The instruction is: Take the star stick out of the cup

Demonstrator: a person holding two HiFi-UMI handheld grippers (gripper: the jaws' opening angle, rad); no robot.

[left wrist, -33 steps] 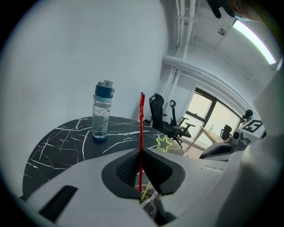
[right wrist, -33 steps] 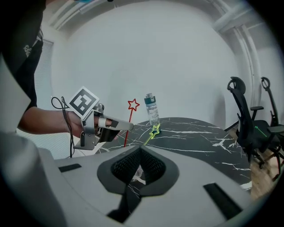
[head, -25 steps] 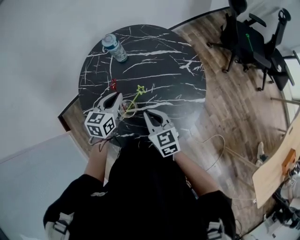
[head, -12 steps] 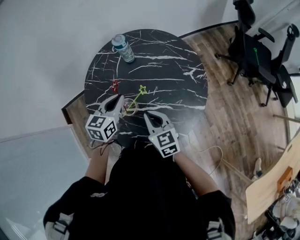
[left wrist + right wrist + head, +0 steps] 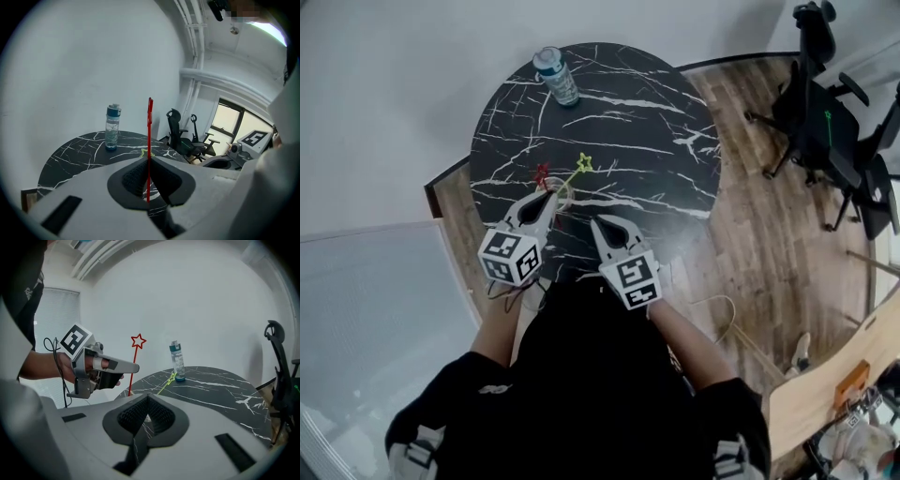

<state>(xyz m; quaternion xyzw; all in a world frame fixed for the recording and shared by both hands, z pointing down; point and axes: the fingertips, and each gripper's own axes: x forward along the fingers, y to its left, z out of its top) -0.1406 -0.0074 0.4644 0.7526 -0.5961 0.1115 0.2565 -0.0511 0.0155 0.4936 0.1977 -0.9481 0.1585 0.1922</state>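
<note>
Red star stick (image 5: 149, 140) upright in the left gripper's (image 5: 149, 159) pinch, at the cup (image 5: 563, 192).
Round black table (image 5: 628, 112) veined with white stands against a white wall (image 5: 384, 103); wooden floor (image 5: 759, 225) spreads to the right, with office chairs (image 5: 825, 122) well apart from the table; the cup — clear glass — sits near the table's near-left edge, so open marble lies ahead and to the right, with a water bottle (image 5: 556, 75) at the far rim; the stick is a thin red rod topped by an outlined star, the jaws pressed together on its shaft; whether its foot is inside the cup cannot be told; a yellow-green star stick (image 5: 579, 166) leans out of the cup toward the table's middle; the right gripper (image 5: 602, 223) hovers just beside — jaws pressed together on nothing.
</note>
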